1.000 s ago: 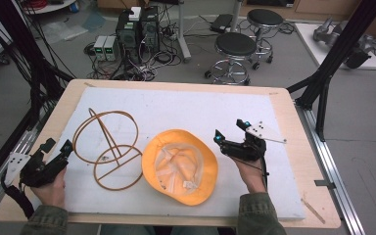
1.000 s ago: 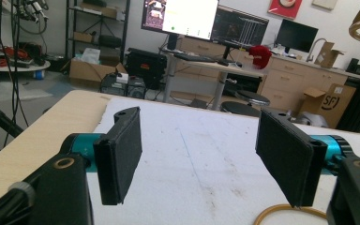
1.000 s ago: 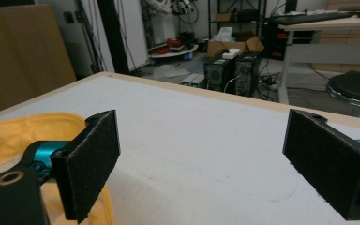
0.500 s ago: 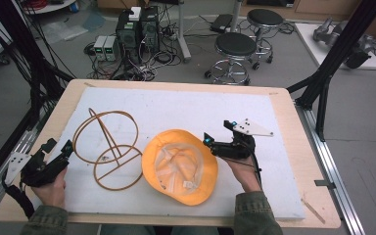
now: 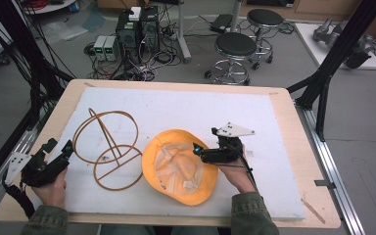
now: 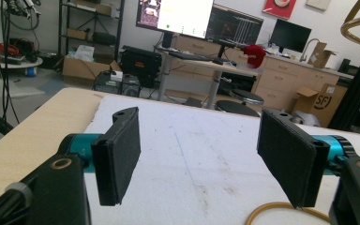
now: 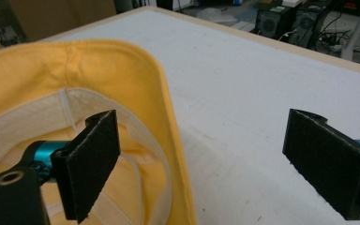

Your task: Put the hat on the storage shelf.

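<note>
Your right gripper [image 5: 199, 151] stands wide open and holds nothing. In the right gripper view [image 7: 206, 171] one jaw sits inside the hat's hollow over the pale lining, and the other hangs outside the brim over the bare white mat; the yellow brim runs up between them. Whether either pad touches the cloth cannot be told.

The yellow hat [image 5: 178, 166] lies upside down, crown on the mat, at about 6 o'clock of the desk [image 5: 284, 103]. Your right gripper comes at it from 3 o'clock, its tips over the brim's 2 o'clock edge.

Your left gripper [image 5: 58, 151] is also wide open and empty. In the left gripper view [image 6: 199, 161] its two pads stand well apart with only the mat between them. It rests at the desk's 8 o'clock corner.

The wire stand [image 5: 108, 149], two brown hoops on a stem, sits at 9 o'clock of the hat, just beside it. Its base ring lies just ahead of your left gripper; a curve of it shows beside the right-hand jaw [image 6: 281, 208].

The white mat [image 5: 176, 105] covers most of the desk.
</note>
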Tool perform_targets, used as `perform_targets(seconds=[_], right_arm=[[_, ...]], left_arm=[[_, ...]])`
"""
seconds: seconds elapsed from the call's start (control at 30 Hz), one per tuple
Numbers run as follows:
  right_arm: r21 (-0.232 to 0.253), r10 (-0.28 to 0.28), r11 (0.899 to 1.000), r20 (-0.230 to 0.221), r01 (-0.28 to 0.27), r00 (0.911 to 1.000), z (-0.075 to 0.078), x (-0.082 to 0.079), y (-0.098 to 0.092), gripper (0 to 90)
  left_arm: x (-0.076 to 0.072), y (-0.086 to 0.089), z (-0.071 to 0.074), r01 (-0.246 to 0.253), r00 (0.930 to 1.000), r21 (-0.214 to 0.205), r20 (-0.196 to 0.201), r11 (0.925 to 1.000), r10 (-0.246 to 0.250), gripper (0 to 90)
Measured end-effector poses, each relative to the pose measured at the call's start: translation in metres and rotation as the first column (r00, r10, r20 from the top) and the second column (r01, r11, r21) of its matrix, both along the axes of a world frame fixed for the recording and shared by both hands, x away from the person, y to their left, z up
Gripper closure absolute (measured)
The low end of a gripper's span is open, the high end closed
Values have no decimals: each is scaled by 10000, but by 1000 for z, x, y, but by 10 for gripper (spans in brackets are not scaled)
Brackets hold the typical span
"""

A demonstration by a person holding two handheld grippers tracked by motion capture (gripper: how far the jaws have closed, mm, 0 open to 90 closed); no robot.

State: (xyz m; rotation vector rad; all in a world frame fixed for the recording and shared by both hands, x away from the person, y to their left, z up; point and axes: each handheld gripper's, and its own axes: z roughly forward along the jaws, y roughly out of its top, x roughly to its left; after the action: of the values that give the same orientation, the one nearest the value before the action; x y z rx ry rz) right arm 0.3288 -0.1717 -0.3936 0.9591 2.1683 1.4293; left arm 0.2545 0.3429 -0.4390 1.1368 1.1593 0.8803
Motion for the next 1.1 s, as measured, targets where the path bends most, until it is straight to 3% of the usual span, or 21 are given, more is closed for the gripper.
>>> perform_targets(seconds=[0.1,0.2,0.33,0.5,0.53,0.57,0.67,0.77,0.83,0.97,1.1], right_arm=[[-187,100,9998,-94,-102,9999,-2,0,3,102],[-440,319,9985,-410,-337,9987,-5,2,6,158],[-383,367,9985,-693,-394,9969,-7,3,5,196],[-368,667,9967,-1514,-730,9862,-10,6,4,274],[-371,713,9963,-1571,-780,9850,-11,7,4,328],[-371,713,9963,-1571,-780,9850,-11,7,4,328],[-410,563,9972,-1496,-630,9871,-11,7,4,533],[211,464,9988,-1520,-436,9873,-10,6,-1,709],[380,418,9986,-1444,-366,9886,-8,6,-3,793],[395,345,9988,-1339,-295,9904,-7,5,-5,850],[388,354,9988,-1519,-299,9878,-8,6,-5,856]], left_arm=[[0,0,0,1,10000,-7,-4,10000,-1,307],[0,0,0,-11,10000,-17,-37,10000,11,307],[1,1,0,0,10000,-22,-27,10000,0,307],[1,0,0,5,10000,-18,-26,10000,-5,308],[1,0,-1,6,10000,-27,-33,10000,-6,308],[1,0,-1,8,10000,-24,-37,10000,-8,308],[1,0,-1,27,10000,-22,-37,10000,-27,308],[1,0,-1,27,10000,-28,-36,10000,-27,308],[1,0,-1,25,10000,-29,-31,10000,-25,308],[1,0,-1,31,10000,-32,-31,10000,-31,308],[1,0,-1,40,10000,-32,-39,10000,-40,308]])
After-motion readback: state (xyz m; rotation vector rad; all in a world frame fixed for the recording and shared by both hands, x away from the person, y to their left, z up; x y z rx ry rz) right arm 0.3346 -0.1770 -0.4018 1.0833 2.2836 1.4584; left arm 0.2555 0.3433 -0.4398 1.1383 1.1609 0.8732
